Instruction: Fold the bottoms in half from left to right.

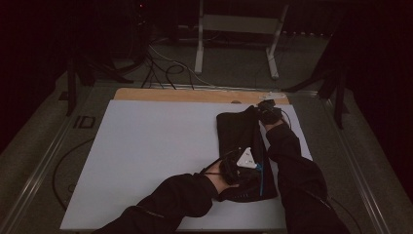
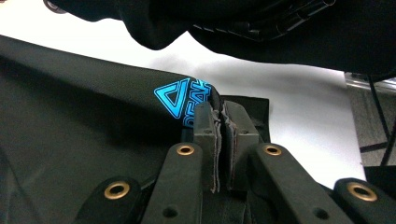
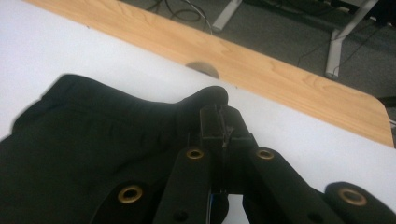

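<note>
black cloth – soft, limp shorts [image 1: 242,146] on the white sheet [image 1: 146,156], right side. left gripper [image 2: 219,119] clamps the edge by the blue logo [image 2: 182,100], right gripper [image 3: 219,121] clamps the far edge – probably light, best held by hems.

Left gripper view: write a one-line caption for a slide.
Left gripper shut on the edge of a black garment beside its blue logo, above a white table.
</note>
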`<state>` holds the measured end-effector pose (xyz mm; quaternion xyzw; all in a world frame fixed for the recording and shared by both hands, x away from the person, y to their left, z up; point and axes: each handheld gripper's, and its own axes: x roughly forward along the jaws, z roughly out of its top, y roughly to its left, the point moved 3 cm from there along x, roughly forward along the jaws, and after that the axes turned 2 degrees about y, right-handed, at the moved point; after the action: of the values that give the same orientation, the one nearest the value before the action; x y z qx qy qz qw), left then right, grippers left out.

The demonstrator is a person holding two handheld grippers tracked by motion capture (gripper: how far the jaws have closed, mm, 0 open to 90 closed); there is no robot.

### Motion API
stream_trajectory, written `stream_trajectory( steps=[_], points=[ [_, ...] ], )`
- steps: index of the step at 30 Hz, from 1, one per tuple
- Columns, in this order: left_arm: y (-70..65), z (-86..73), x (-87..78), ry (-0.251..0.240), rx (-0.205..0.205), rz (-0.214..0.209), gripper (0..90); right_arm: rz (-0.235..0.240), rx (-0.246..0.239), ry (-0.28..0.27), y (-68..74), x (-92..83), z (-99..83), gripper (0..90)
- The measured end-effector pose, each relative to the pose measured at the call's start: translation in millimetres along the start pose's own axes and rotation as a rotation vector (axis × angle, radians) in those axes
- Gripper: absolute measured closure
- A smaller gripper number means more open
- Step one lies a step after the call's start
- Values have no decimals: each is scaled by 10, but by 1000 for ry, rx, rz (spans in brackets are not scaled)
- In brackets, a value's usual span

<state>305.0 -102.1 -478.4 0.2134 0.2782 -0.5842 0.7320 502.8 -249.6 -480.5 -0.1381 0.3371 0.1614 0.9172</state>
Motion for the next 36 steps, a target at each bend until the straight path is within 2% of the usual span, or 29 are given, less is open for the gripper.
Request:
stream_trajectory(
  steps=[7, 13, 19, 28, 31, 33, 36],
  points=[
    [-1, -7, 82, 11, -10, -6, 854, -7, 3, 27, -28, 94, -94, 900],
    [10, -18, 158, 27, -14, -12, 854, 9, 11, 37, -69, 179, -156, 900],
    [30, -2, 242, 37, -31, -22, 853, 5, 19, 71, -77, 298, -245, 898],
    [21, -14, 302, 55, -39, -38, 853, 5, 38, 88, -92, 342, -324, 881],
    [12, -13, 307, 59, -39, -42, 853, 18, 40, 81, -90, 318, -319, 787],
    [0, -9, 310, 61, -38, -44, 853, 32, 41, 67, -84, 272, -304, 673],
    [-17, 3, 317, 63, -33, -44, 853, 45, 54, 39, -69, 176, -277, 557]
  ],
)
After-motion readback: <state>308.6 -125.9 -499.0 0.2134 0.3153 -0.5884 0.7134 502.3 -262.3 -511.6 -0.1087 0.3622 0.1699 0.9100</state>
